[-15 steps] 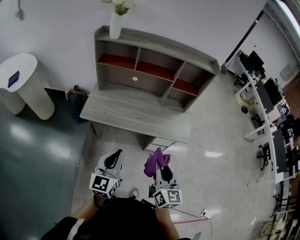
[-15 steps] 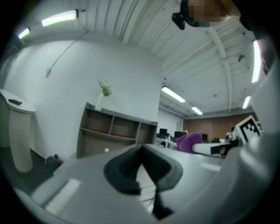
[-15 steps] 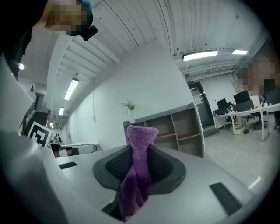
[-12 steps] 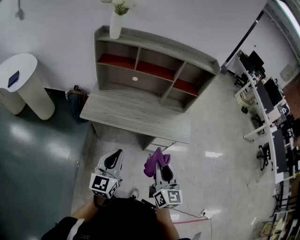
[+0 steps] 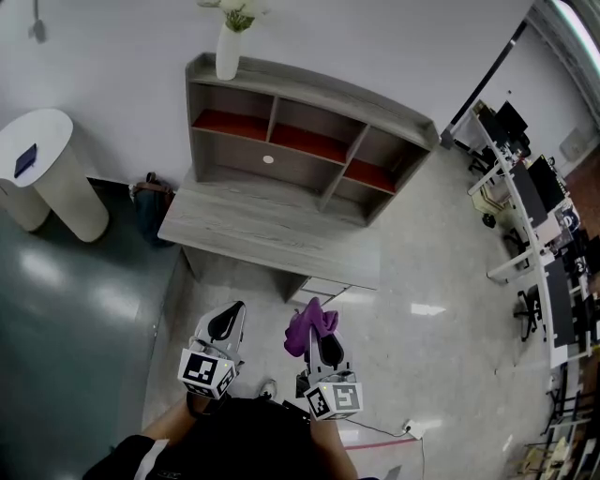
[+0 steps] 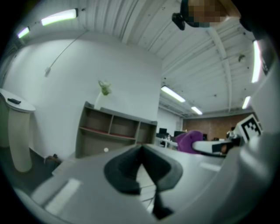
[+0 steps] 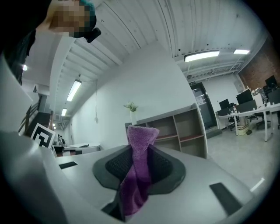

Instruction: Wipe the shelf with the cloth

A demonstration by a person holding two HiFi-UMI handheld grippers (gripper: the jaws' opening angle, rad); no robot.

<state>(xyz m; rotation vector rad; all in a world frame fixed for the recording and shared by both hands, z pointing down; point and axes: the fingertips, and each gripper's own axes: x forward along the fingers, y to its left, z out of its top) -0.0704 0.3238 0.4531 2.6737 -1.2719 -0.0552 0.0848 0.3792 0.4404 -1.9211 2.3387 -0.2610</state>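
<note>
Held side by side, the left hand-held gripper (image 5: 226, 322) is closed empty, the right hand-held gripper (image 5: 318, 336) clamps cloth (image 5: 307, 320).

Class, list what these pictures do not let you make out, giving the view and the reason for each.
Head view: the flowers in the vase are cut off by the top edge.
Head view: the white dot inside the shelf is too small to identify.
Head view: the dark thing on the round stand is too small to identify.
</note>
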